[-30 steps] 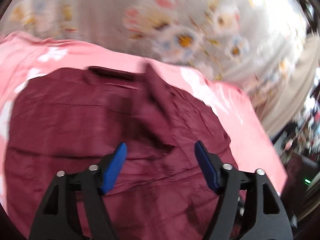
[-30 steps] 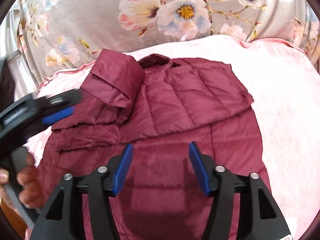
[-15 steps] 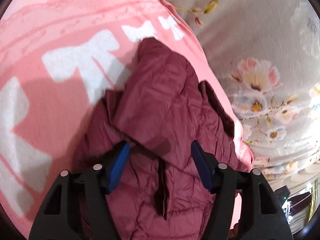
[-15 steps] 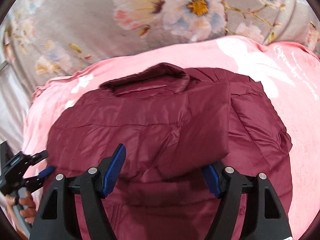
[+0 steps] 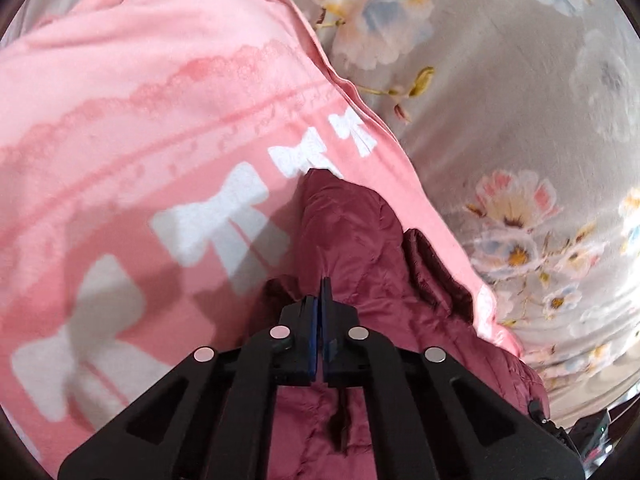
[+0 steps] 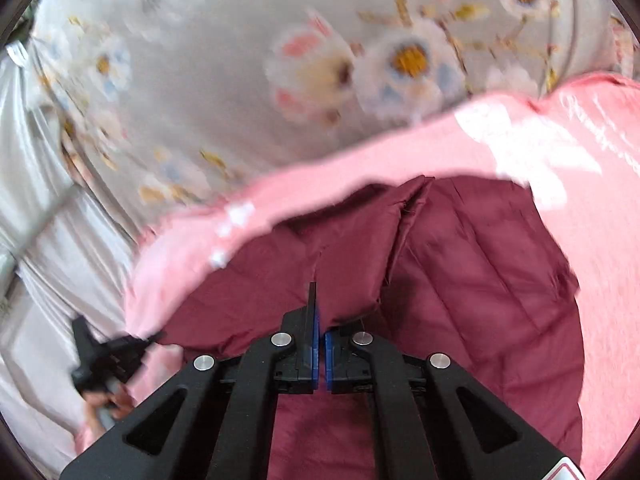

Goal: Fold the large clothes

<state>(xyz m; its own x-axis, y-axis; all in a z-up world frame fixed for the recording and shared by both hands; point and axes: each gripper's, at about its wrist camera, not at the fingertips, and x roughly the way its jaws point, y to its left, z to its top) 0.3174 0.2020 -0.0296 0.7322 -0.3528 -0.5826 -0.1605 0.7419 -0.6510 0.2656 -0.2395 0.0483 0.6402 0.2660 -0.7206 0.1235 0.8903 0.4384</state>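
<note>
- Jacket [image 5: 360, 240], maroon and puffy, lies on the pink blanket [image 5: 120, 100], sleeves already tucked inward.
- Left gripper [image 5: 321, 300] and right gripper [image 6: 318, 312] have just snapped together, apparently pinching fabric for folding.

So the bed's got a grey floral sheet [image 5: 500, 80] on it, with a pink blanket [image 5: 140, 120] covered in white bows spread on top. A dark red puffer jacket [image 6: 460, 280] lies flat right on that blanket, folded in on itself.

left tool [image 5: 321, 300]: jaws just closed | right tool [image 6: 318, 308]: jaws just closed
</note>
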